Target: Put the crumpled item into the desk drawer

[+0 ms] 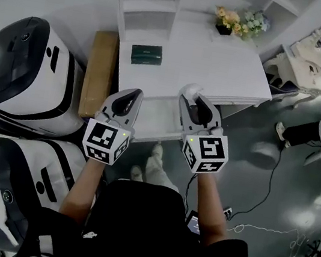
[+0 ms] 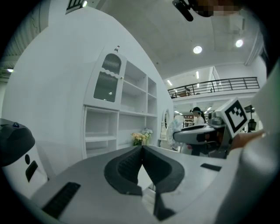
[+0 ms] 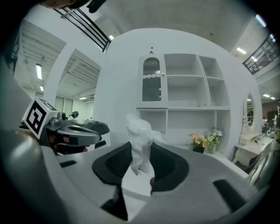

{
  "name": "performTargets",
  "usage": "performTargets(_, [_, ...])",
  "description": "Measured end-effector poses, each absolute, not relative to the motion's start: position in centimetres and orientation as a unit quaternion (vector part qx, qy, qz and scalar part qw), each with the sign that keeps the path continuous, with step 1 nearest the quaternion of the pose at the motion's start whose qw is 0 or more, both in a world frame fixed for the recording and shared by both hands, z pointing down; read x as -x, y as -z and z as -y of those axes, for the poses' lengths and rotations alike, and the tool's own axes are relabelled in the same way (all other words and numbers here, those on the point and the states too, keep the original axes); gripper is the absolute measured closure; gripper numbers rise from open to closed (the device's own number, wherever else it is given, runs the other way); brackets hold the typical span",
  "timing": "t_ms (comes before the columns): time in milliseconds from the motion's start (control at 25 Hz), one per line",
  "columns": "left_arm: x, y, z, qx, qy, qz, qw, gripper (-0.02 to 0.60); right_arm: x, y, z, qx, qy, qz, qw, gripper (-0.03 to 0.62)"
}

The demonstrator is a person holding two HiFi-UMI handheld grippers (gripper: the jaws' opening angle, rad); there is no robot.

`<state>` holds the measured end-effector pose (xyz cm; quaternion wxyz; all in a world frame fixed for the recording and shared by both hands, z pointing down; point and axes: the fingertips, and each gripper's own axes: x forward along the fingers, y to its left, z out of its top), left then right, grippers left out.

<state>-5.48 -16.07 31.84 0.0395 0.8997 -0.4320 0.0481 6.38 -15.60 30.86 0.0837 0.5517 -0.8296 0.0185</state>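
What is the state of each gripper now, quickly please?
Left gripper: closed, empty.
Right gripper: closed on the crumpled item.

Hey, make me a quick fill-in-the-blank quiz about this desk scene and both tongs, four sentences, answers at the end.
1. The right tongs clamp a crumpled ____ wad.
2. The left tongs are shut and hold ____.
3. The small bouquet of yellow and pale flowers stands at the white desk's far ____ corner.
4. The flat rectangular box on the desk is dark ____.

Missing words: white; nothing; right; green.
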Motion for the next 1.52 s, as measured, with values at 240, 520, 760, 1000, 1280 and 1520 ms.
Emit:
performTargets(240, [4.9, -33.0, 19.1, -0.896, -0.052, 0.437, 0.055, 0.575, -6.8, -32.2, 18.7, -0.542, -0.031, 0.834, 0.097, 0.473])
performTargets(520, [4.4, -35.6, 22.2, -0.888, -0.063, 0.448, 0.082, 0.575, -7.0, -34.3, 22.0, -0.526, -0.047, 0.841, 0.117, 0.473])
performTargets(760, [4.2, -37.5, 24.3, -0.880, -0.075, 0.459, 0.100, 0.575, -7.1, -36.7, 24.5, -0.508, -0.063, 0.848, 0.137, 0.473])
performTargets(1000, [4.0, -39.9, 26.0, -0.871, -0.089, 0.468, 0.118, 0.575, -7.2, -38.9, 26.3, -0.491, -0.077, 0.854, 0.154, 0.473])
performTargets(1280, [3.1, -42.5, 27.2, -0.867, -0.103, 0.467, 0.139, 0.575, -7.7, -42.9, 27.7, -0.475, -0.087, 0.853, 0.198, 0.473])
performTargets(1520, [2.5, -45.0, 28.0, -0.862, -0.115, 0.467, 0.162, 0.575, -7.8, -47.7, 27.7, -0.440, -0.107, 0.855, 0.254, 0.473])
